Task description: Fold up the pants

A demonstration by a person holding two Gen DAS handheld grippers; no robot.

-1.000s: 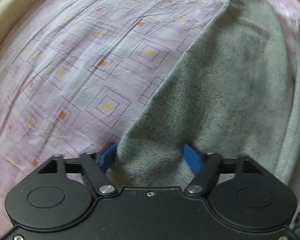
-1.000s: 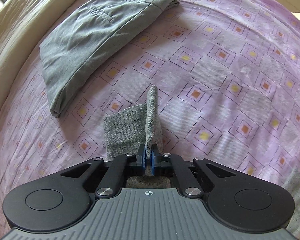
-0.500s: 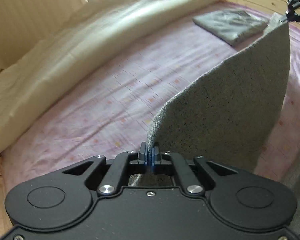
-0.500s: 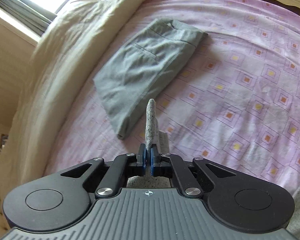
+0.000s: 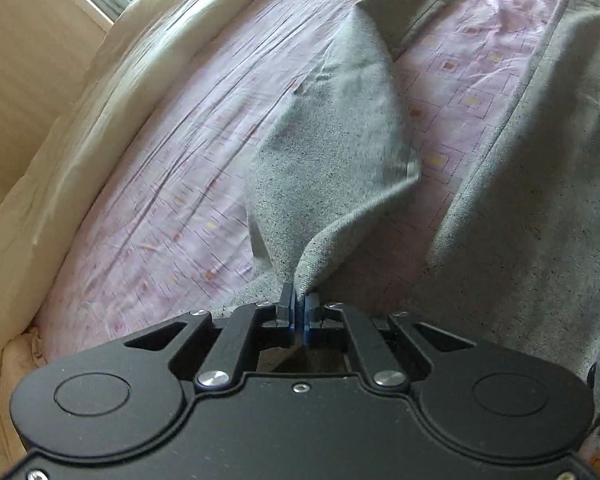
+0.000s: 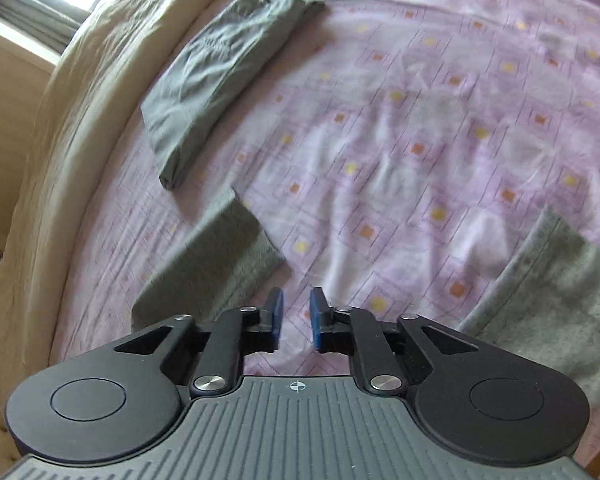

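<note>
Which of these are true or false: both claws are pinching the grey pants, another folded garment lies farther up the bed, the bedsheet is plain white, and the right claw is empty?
1. Both claws are pinching the grey pants. False: only the left claw is clamped on the grey pants; the right claw has just been opening and its jaws stand apart with nothing between them.
2. Another folded garment lies farther up the bed. True: a folded grey-green garment rests near the cream duvet.
3. The bedsheet is plain white. False: the bedsheet is lilac with square patterns.
4. The right claw is empty. True: only sheet shows between its fingers.
</note>
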